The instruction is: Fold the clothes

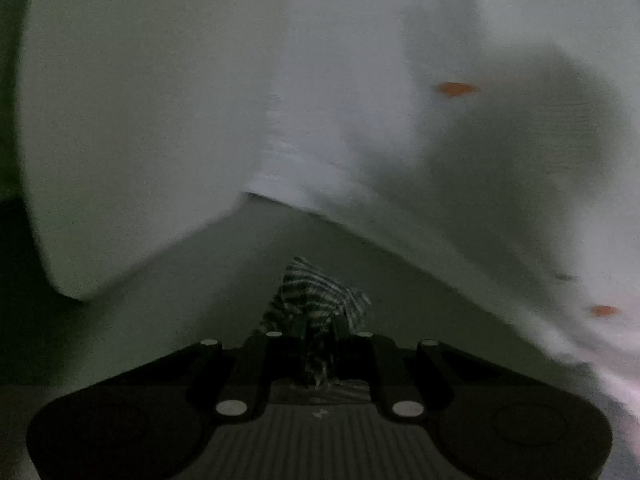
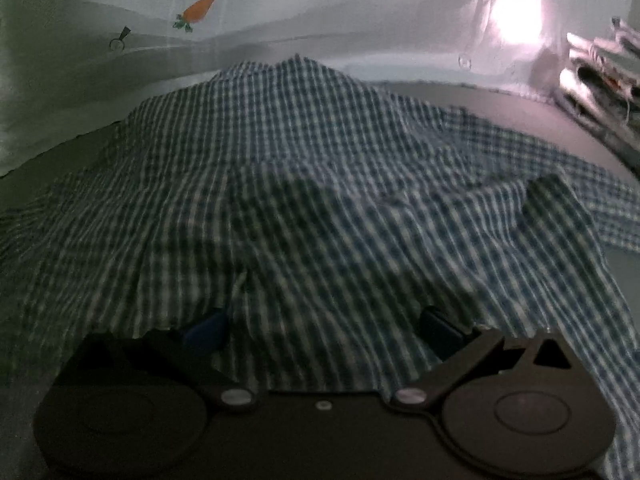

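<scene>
A blue-and-white checked garment (image 2: 304, 168) lies spread and rumpled on a grey surface (image 2: 500, 108), filling most of the right wrist view. My right gripper (image 2: 324, 320) stands wide open at the garment's near edge. The cloth drapes over its blue pads (image 2: 208, 330), and the fingertips are hidden beneath it. In the left wrist view my left gripper (image 1: 320, 328) is shut on a bunched corner of the checked cloth (image 1: 320, 292), lifted clear of the grey surface (image 1: 240, 264).
A white sheet printed with orange carrots (image 2: 198, 8) hangs behind the surface, and it is blurred in the left wrist view (image 1: 160, 100). A pile of folded clothes (image 2: 600, 80) sits at the far right. A bright light patch (image 2: 516, 12) glows on the sheet.
</scene>
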### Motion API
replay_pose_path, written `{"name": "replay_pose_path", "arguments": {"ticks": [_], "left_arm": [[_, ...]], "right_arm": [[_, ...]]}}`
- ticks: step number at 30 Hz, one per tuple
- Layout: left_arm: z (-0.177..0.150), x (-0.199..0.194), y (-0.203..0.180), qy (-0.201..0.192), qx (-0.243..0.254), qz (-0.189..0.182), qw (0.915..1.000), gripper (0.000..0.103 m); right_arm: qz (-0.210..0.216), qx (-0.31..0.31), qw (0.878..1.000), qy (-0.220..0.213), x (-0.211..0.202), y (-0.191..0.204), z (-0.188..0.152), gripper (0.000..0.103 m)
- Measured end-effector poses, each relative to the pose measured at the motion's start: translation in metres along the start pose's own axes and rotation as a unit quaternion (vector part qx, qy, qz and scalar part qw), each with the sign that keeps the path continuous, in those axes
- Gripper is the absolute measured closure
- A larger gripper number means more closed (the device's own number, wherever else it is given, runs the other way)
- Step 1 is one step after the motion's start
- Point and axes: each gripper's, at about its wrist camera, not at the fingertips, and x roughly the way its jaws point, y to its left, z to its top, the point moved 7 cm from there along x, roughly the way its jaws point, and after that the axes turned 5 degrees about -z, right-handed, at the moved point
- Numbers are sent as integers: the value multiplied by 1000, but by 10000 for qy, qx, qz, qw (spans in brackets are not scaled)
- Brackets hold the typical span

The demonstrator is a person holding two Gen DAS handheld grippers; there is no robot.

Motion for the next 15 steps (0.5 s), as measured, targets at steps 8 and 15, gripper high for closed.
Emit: {"name": "replay_pose_path", "arguments": {"ticks": [8, 15], "left_arm": [[-100, -5, -171, 1128, 1200, -2147, 9627, 72], [-168, 11, -175, 2192, 1152, -1625, 9551, 35]], "right_arm": [[55, 372, 9990, 222, -35, -31, -16, 8], [1046, 707, 9919, 111, -57, -37, -12, 12]]}}
